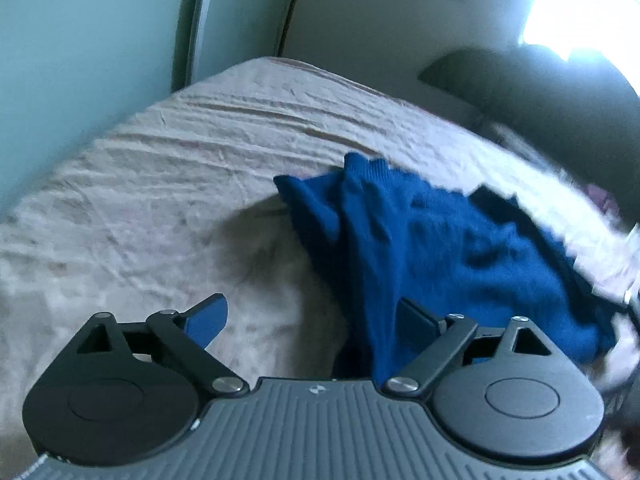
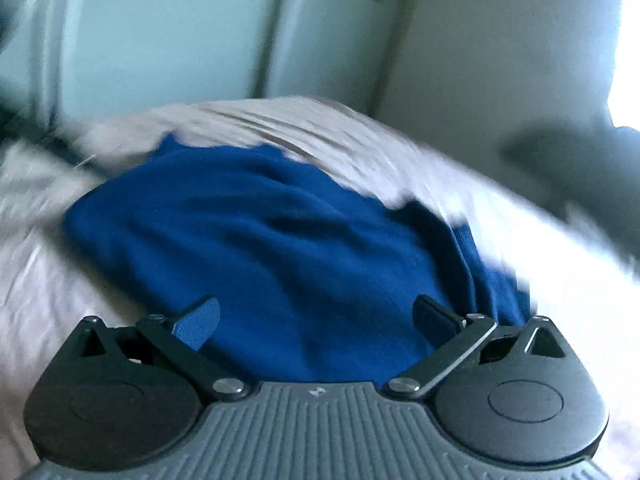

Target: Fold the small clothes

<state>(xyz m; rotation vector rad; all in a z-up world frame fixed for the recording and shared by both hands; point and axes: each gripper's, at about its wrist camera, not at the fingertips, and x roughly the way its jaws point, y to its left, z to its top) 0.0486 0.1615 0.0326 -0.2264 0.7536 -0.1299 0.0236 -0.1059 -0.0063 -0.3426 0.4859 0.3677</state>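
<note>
A dark blue knitted garment (image 1: 432,240) lies crumpled on a beige bedsheet (image 1: 168,184). In the left wrist view it spreads from the middle to the right, with its near edge by my right fingertip. My left gripper (image 1: 316,320) is open and empty, over the sheet at the garment's left edge. In the right wrist view the garment (image 2: 256,240) fills the middle, blurred by motion. My right gripper (image 2: 320,320) is open and empty, held just above the cloth, with its fingers spread over the near part of it.
The bed meets a pale green wall (image 1: 80,40) on the left and far side. A dark pillow or cushion (image 1: 532,88) sits at the far right under a bright window (image 1: 592,0). Bare sheet (image 2: 32,240) lies left of the garment.
</note>
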